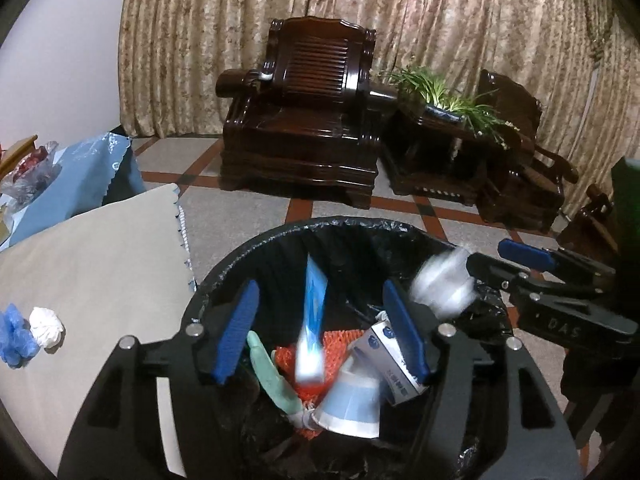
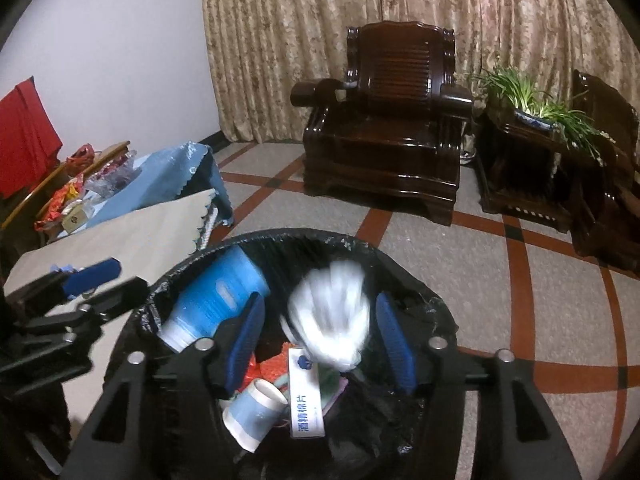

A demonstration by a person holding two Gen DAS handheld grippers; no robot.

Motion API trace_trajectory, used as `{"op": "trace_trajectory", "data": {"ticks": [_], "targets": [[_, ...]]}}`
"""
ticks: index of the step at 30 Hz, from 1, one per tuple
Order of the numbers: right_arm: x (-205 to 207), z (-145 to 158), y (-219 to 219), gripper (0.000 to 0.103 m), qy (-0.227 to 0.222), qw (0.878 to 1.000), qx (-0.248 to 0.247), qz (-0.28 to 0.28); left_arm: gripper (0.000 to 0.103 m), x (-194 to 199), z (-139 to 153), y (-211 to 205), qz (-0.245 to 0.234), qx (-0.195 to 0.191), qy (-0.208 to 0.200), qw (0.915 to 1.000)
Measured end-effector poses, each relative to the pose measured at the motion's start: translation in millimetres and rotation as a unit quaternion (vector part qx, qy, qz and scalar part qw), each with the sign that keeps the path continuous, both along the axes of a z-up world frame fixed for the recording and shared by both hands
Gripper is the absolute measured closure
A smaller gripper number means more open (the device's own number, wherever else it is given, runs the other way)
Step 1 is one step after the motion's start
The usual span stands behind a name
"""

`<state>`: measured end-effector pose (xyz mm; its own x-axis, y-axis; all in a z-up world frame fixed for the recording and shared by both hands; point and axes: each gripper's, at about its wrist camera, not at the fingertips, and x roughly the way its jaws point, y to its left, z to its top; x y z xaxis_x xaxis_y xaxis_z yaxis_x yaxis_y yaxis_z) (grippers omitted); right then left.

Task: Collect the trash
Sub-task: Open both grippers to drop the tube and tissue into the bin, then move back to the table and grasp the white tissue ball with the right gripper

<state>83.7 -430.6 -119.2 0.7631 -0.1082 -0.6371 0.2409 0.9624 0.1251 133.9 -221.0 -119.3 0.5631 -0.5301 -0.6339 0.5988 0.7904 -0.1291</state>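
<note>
Your left gripper (image 1: pixel 324 332) and right gripper (image 2: pixel 320 340) both hang with fingers spread over the black bin (image 1: pixel 256 248); blurred blue packet (image 1: pixel 314 320) and white wad (image 2: pixel 332 320) sit between them, ungripped.

Blurred and part-hidden items over the black-lined round trash bin (image 1: pixel 400 226)

A flat blue packet (image 1: pixel 314 316) and a crumpled white wad (image 2: pixel 330 312) are smeared by motion blur; their details cannot be read. The orange mesh net (image 1: pixel 344 340) is largely covered by other rubbish.

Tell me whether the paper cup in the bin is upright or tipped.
Tipped. The blue-and-white paper cup lies on its side atop the trash in the black-lined bin, its open mouth facing sideways rather than up.
</note>
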Motion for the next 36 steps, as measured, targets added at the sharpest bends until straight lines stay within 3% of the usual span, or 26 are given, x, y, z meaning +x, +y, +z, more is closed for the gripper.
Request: {"op": "trace_trajectory", "data": {"ticks": [5, 9, 23, 36], "targets": [[-6, 2, 3, 0.006, -0.011, 1.0, 0.002, -0.006, 0.022, 5, 2, 18, 0.028, -0.002, 0.0, 0.9996], [-10, 9, 15, 0.006, -0.018, 1.0, 0.006, 0.005, 0.013, 6, 9, 45, 0.068, -0.002, -0.005, 0.9977], [7, 21, 85, 0.006, -0.035, 0.997, 0.022, 0.07, 0.011, 2, 32, 149, 0.184, 0.005, -0.03, 0.9825], [52, 11, 171, 0.006, -0.021, 0.988, 0.013, 0.152, 0.011, 1, 29, 260, 0.29, 0.033, -0.038, 0.9558]]}}
